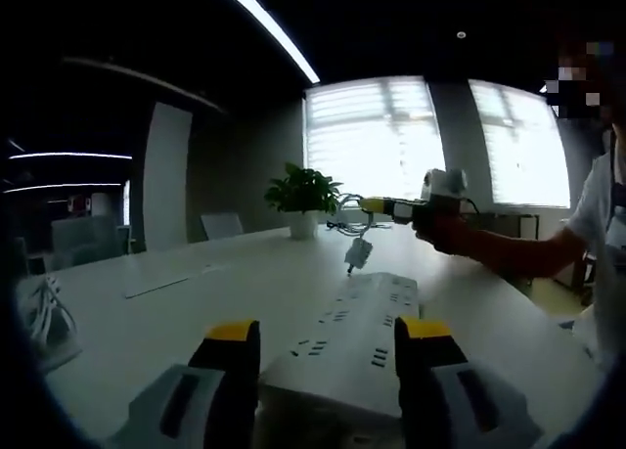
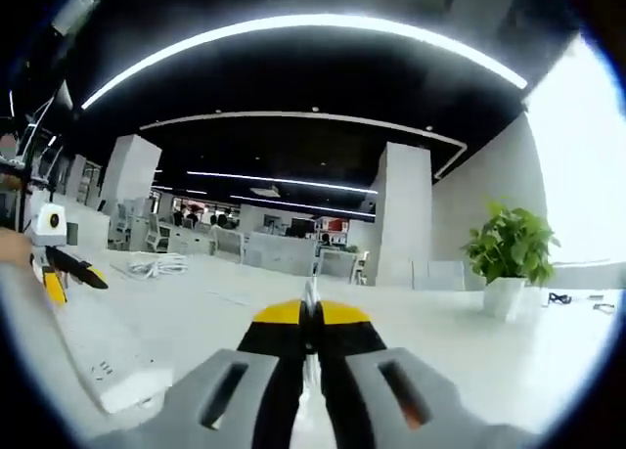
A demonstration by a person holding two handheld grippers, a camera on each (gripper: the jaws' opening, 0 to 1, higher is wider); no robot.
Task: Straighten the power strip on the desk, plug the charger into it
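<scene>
The power strip lies flat on the white worktop, its near end between the yellow-tipped jaws of the left hand-held gripper, which stand wide apart on either side of it; whether they press on its sides I cannot tell. Above the strip's far end the charger hangs in the air from its thin cable, held by the right hand-held gripper in a person's hand. In the right gripper view the right hand-held gripper has its jaws closed tight on that thin white cable, and the power strip runs along the worktop at lower left. A potted plant stands further along, before bright shuttered windows. A coil of white cable lies far off. Ceiling light strips cross a dark office ceiling.
</scene>
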